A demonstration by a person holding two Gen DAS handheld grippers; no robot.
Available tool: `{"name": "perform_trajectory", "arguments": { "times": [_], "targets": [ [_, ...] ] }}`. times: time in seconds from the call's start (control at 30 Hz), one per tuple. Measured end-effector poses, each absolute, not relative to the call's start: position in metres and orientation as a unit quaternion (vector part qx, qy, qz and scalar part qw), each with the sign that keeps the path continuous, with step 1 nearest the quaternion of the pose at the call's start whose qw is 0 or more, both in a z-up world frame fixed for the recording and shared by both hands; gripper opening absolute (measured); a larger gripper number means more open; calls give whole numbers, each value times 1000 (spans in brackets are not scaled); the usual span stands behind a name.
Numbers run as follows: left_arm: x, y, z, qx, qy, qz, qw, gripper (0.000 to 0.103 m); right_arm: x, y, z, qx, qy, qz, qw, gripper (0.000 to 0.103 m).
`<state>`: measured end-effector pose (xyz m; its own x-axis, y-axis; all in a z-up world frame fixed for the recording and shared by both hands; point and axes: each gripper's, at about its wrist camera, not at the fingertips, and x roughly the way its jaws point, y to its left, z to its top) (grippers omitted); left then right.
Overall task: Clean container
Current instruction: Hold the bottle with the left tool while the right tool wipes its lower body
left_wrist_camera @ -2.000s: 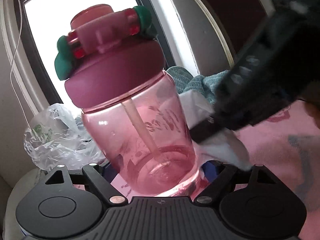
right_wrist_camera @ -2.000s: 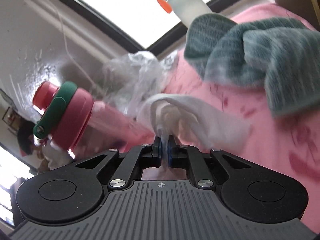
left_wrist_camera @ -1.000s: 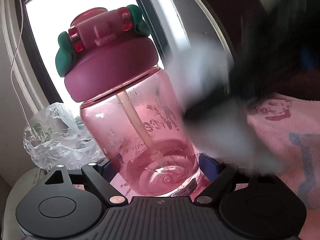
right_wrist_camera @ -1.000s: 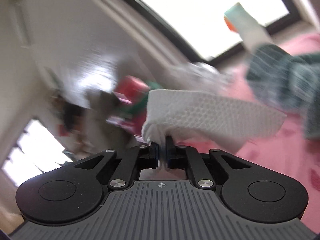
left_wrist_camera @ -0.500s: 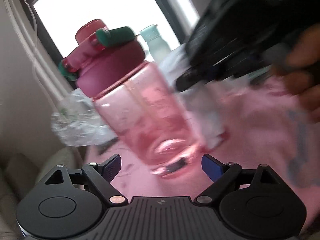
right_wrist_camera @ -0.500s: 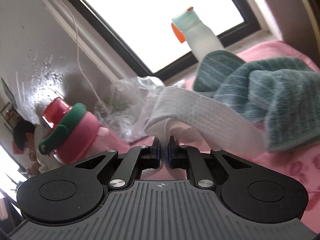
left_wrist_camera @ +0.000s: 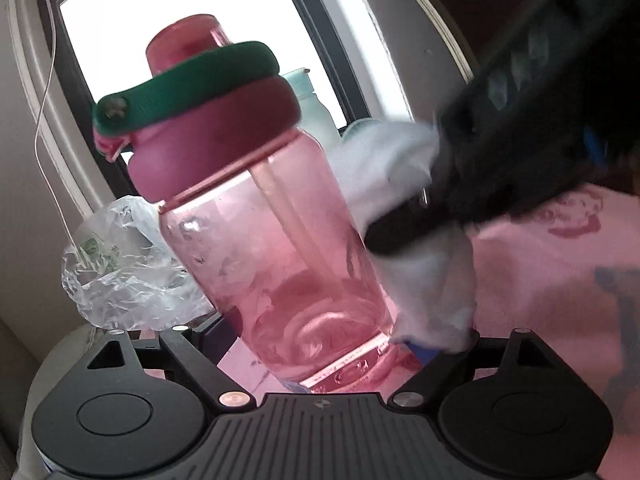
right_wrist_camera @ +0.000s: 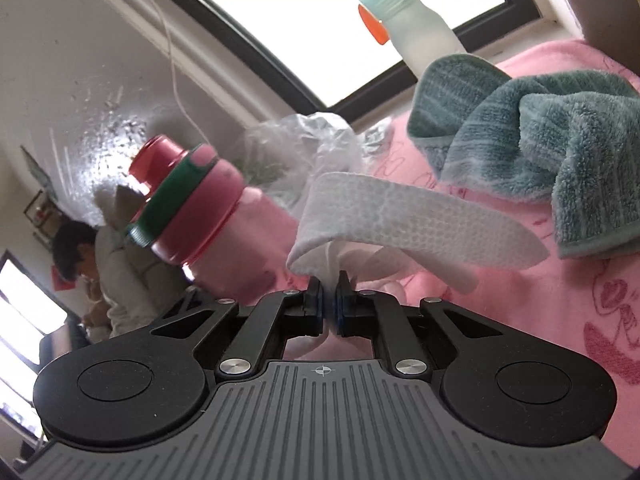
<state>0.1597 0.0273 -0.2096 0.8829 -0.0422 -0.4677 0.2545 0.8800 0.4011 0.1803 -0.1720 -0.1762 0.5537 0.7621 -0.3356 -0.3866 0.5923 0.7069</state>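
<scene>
As the left wrist camera looks along its fingers, the left gripper (left_wrist_camera: 320, 344) clamps the base of a translucent pink plastic bottle with a maroon lid and green carry strap (left_wrist_camera: 260, 216), tilted above a pink printed cloth (left_wrist_camera: 560, 280), while a crumpled white paper wipe (left_wrist_camera: 400, 168) presses against the bottle's right side (a clear plastic bag (left_wrist_camera: 116, 268) sits behind). From the right wrist camera, the right gripper (right_wrist_camera: 329, 300) pinches that wipe (right_wrist_camera: 400, 216) between nearly closed fingers, the bottle (right_wrist_camera: 208, 216) leaning just left, a teal towel (right_wrist_camera: 540, 152) and a frosted white bottle (right_wrist_camera: 416, 36) beyond.

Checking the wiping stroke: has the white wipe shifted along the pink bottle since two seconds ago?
Yes. In the left wrist view the white wipe now reaches higher up the pink bottle, near the lid; before it pressed lower on the wall.
</scene>
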Motion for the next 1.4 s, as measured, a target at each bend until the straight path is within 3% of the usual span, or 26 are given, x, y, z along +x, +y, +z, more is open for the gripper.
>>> {"name": "perform_trajectory", "arguments": {
  "times": [0.17, 0.3, 0.47, 0.7, 0.93, 1.1, 1.17, 1.4],
  "targets": [
    [162, 27, -215, 247, 229, -83, 938, 85, 169, -195, -167, 395, 220, 397, 799, 12],
    [154, 21, -216, 249, 227, -83, 938, 85, 181, -189, -186, 424, 279, 336, 793, 13],
    [147, 15, -216, 249, 226, -84, 938, 85, 195, -174, -205, 372, 388, 278, 796, 13],
    [131, 4, -214, 245, 224, -90, 939, 85, 182, -195, -176, 391, 279, 437, 760, 14],
    [127, -1, -215, 249, 225, -87, 938, 85, 193, -150, -193, 256, 398, 373, 798, 16],
    [120, 1, -209, 243, 250, -55, 936, 89, 199, -163, -196, 275, 387, 346, 809, 16],
    [113, 3, -205, 233, 257, -52, 936, 88, 200, -169, -198, 280, 374, 311, 827, 11],
    [101, -10, -204, 248, 229, -86, 937, 84, 210, -161, -199, 304, 312, 265, 860, 11]
  ]
}}
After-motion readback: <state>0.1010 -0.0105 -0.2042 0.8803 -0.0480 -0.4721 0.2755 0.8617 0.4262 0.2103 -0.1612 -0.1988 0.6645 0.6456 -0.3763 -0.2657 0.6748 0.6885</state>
